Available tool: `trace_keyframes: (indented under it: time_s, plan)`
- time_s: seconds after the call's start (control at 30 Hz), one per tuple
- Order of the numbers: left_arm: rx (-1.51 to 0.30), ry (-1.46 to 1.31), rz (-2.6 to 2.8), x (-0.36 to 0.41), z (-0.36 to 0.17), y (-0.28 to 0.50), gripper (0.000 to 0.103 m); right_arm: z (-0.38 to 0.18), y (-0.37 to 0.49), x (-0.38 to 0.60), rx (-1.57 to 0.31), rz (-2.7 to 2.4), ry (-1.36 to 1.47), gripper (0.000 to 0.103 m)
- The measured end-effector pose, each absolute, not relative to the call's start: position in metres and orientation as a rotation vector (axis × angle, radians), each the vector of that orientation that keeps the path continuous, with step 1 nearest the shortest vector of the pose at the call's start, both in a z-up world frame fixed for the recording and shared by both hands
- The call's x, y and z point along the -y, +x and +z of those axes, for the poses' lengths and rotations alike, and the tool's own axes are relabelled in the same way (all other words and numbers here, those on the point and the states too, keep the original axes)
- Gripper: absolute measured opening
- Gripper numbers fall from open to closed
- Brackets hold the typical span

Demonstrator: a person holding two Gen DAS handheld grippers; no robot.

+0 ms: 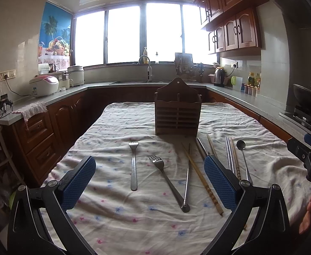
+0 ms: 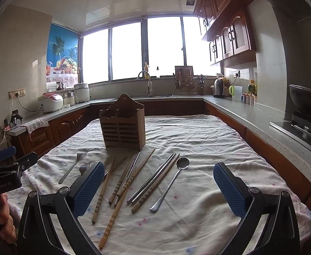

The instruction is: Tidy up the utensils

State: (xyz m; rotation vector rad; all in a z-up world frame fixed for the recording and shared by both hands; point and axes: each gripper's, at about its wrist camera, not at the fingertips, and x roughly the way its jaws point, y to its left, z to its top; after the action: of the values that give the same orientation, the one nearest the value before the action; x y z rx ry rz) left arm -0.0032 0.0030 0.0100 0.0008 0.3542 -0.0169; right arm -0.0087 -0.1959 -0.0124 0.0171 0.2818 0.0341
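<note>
Fingers of the left gripper (image 1: 150, 182) and right gripper (image 2: 159, 188) are spread wide, pinching nothing, above a table under a flowered cloth (image 2: 208, 148). A slatted wooden holder (image 2: 123, 125) stands upright mid-table. In front of it lie two steel forks (image 1: 133, 165) (image 1: 168, 180), one long-handled steel spoon (image 2: 172, 182), and loose chopsticks (image 2: 155, 180), wooden and steel; their exact count is unclear.
</note>
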Motion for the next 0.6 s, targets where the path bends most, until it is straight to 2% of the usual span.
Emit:
trace_keyframes:
  time_s: [0.6]
  plan:
    - [-0.388, -0.012, -0.060, -0.0027, 0.0100, 0.0047, 0.103, -0.0120, -0.0066, 0.1968, -0.291, 0.043, 0.026, 0.103]
